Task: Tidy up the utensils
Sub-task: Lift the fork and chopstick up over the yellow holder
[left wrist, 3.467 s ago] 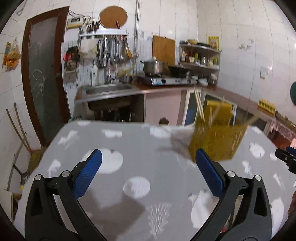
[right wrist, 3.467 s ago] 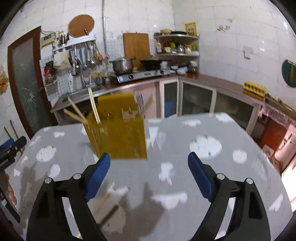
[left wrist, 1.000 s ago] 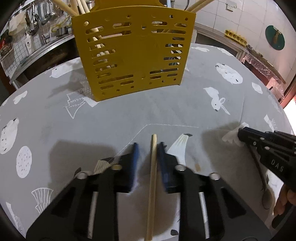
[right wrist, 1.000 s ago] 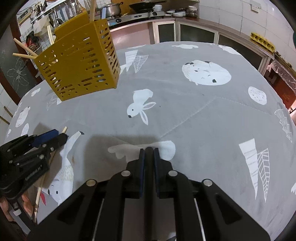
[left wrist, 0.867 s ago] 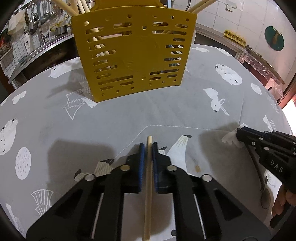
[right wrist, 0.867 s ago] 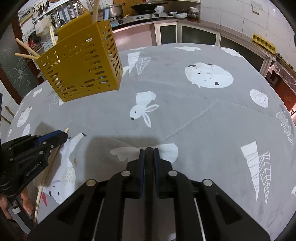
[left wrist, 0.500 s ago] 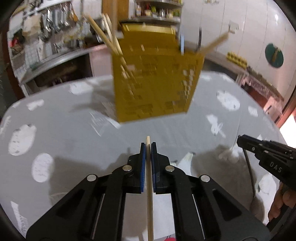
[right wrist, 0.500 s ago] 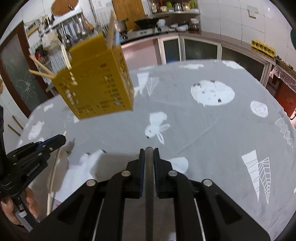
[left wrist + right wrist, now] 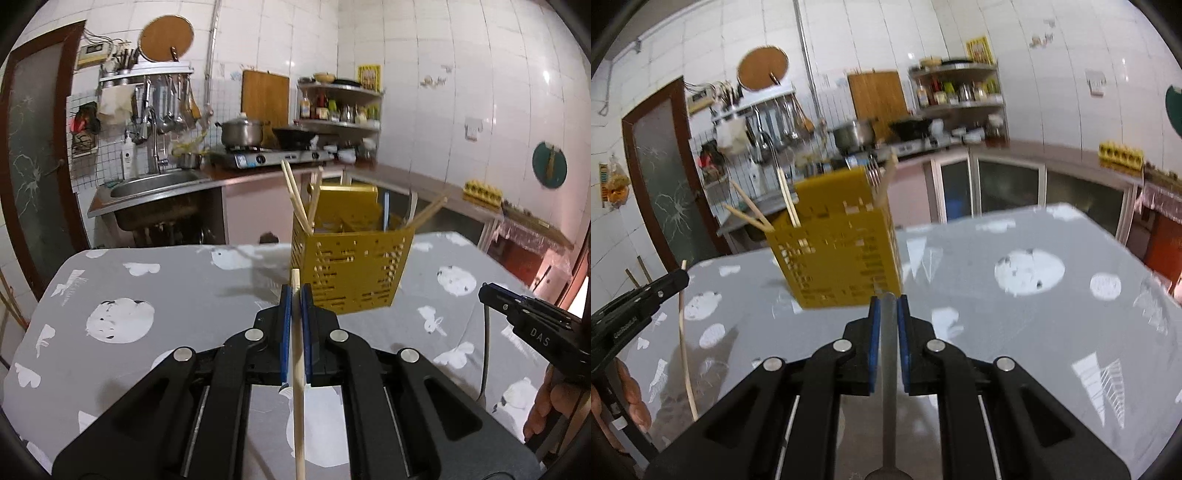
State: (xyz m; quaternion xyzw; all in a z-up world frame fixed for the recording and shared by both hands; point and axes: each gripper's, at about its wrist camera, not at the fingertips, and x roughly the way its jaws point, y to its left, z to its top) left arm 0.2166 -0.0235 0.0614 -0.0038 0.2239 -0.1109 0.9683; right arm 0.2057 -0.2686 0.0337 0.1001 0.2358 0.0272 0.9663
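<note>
A yellow slotted utensil holder [image 9: 351,264] stands on the grey patterned table [image 9: 147,295] and holds several wooden chopsticks and a fork. It also shows in the right wrist view [image 9: 838,254]. My left gripper [image 9: 295,291] is shut on a wooden chopstick [image 9: 298,369], held above the table in front of the holder. My right gripper [image 9: 887,301] is shut on a grey metal utensil handle [image 9: 888,369], also raised before the holder. The left gripper with its chopstick [image 9: 685,339] shows at the left of the right wrist view.
The table's far edge faces a kitchen counter with a sink [image 9: 155,184], a stove and a pot [image 9: 242,133]. A door [image 9: 33,147] stands at the left. The right gripper [image 9: 528,325] shows at the right of the left wrist view.
Both grippers have risen from the table with their utensils and tilted up, so the holder now sits farther off and lower in view.
</note>
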